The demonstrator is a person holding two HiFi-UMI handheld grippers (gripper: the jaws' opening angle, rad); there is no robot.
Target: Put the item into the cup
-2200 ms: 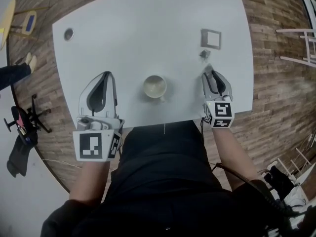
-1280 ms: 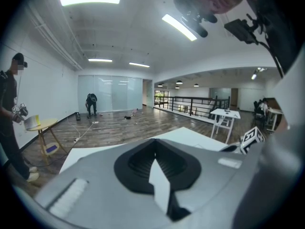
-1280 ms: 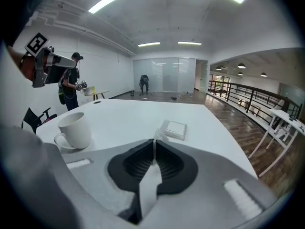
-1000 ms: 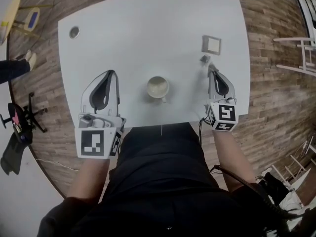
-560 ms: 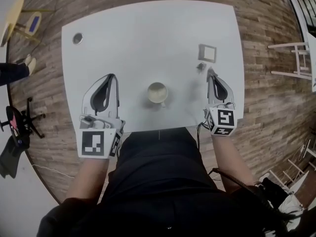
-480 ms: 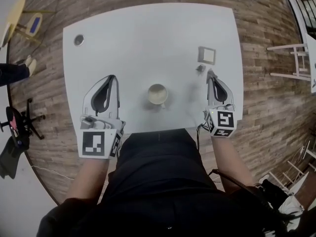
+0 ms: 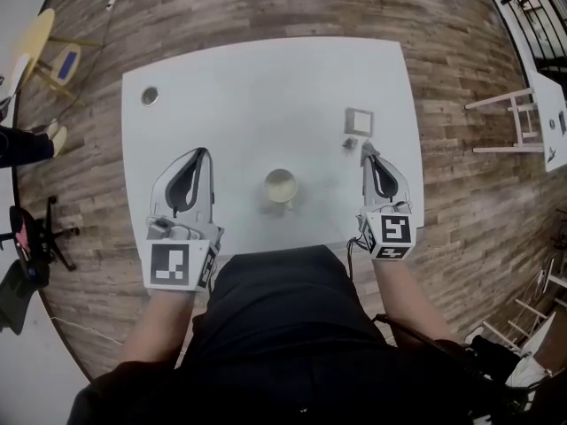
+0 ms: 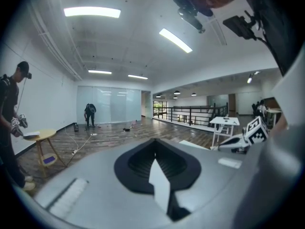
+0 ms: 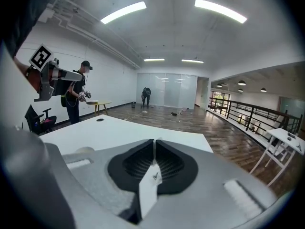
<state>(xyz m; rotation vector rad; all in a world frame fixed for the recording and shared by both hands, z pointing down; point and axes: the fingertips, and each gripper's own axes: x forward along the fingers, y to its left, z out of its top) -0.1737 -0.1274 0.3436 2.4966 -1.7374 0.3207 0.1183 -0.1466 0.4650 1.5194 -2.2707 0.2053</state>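
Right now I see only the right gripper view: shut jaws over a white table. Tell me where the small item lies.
Observer: In the head view the small dark item lies on the table, just to the left of the tip of the right gripper and not between its jaws.
Operator: Now place the cup for me.
Observer: The cup stands upright between the left gripper and the right gripper, left of the item and nearer the person.
Operator: Report the left gripper's jaws.
Observer: Its own view shows them together, with nothing between them.
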